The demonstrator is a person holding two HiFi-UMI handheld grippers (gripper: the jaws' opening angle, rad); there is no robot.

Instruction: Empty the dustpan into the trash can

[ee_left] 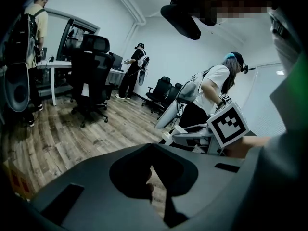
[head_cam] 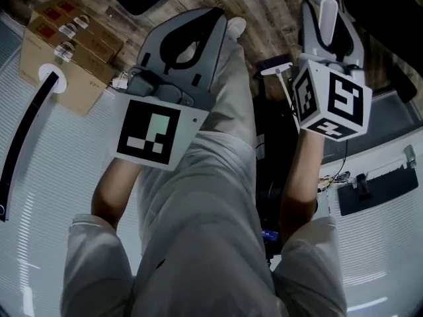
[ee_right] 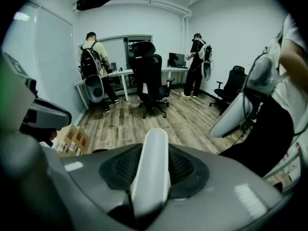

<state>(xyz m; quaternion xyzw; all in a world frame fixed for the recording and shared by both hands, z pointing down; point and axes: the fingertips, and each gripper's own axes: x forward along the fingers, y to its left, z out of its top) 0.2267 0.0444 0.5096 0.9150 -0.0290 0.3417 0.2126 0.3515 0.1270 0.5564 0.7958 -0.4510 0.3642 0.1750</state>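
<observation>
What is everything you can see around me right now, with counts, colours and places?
Cardboard boxes: several, brown, on the floor at the head view's upper left.
Office chairs: at least two, black, on the wood floor.
Desk: one, white, by the far wall.
Other people: three; two standing at the desk, one close by in a white top.
Wood floor: brown planks, across the room.
Legs: two, grey trousers, centre of the head view.
Left gripper: one, dark grey, left of the legs.
Right gripper: one, grey and white, right of the legs.
</observation>
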